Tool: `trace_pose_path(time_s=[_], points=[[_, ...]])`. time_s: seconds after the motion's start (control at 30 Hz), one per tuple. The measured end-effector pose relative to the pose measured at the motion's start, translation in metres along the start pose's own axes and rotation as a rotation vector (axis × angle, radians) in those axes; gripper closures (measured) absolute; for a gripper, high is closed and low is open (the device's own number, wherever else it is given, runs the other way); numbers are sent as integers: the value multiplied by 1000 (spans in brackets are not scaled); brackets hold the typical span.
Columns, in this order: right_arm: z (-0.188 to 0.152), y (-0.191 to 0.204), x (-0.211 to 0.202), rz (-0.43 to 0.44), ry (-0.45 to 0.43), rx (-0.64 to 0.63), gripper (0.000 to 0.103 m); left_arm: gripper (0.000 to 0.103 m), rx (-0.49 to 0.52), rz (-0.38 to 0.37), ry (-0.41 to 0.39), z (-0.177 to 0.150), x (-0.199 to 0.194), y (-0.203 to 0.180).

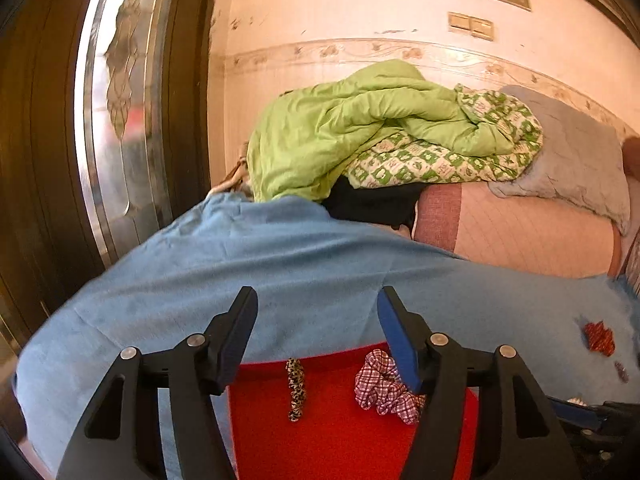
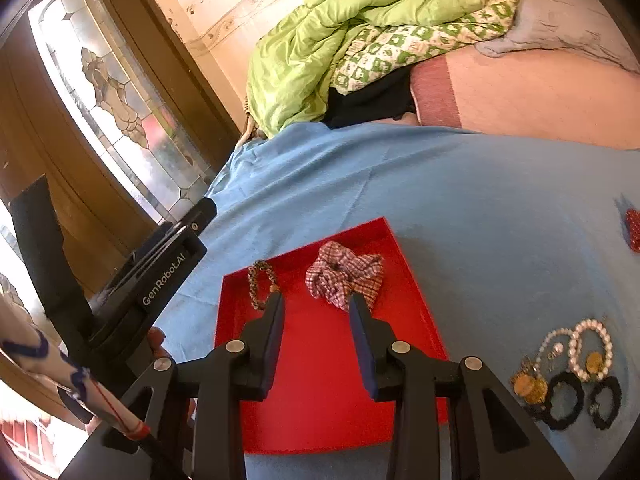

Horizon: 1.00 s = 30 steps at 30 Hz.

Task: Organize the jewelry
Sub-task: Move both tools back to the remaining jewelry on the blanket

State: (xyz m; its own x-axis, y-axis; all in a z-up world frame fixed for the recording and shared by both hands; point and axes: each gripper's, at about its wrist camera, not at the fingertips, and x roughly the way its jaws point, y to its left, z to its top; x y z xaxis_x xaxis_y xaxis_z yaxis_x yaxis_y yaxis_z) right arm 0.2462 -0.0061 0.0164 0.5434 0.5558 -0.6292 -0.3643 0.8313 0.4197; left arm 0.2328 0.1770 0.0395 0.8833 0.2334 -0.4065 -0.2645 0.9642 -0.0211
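A red tray lies on a blue cloth. Inside it are a leopard-print hair tie and a red-and-white plaid scrunchie. My left gripper hovers above the tray's far edge, open, with nothing between its fingers. My right gripper hangs over the tray's middle, open, and only the tray floor shows in its gap. To the right of the tray on the cloth lie pearl bracelets, gold pieces and black scrunchies.
A small red item lies further right on the cloth. A green quilt is piled behind, on a pink bed cover. A wooden door with patterned glass stands at the left.
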Motion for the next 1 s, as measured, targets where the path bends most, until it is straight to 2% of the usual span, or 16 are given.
trace_pose_path(time_s=[0.3, 0.43, 0.67, 0.8, 0.9, 1.0], points=[[-12, -24, -25, -15, -15, 38, 67, 40, 103, -9, -44, -4, -16, -35], [-18, -39, -38, -26, -31, 60, 66, 39, 151, -54, -51, -9, -25, -61], [-27, -106, -78, -104, -81, 176, 66, 39, 210, -300, 69, -29, -34, -114], [-36, -155, -100, -167, -101, 254, 66, 39, 245, -439, 177, -49, -33, -143], [-49, -188, -101, -204, -60, 313, 66, 39, 229, -529, 266, -60, -26, -152], [-59, -214, -98, -243, -25, 367, 66, 39, 231, -566, 309, -66, -22, -160]])
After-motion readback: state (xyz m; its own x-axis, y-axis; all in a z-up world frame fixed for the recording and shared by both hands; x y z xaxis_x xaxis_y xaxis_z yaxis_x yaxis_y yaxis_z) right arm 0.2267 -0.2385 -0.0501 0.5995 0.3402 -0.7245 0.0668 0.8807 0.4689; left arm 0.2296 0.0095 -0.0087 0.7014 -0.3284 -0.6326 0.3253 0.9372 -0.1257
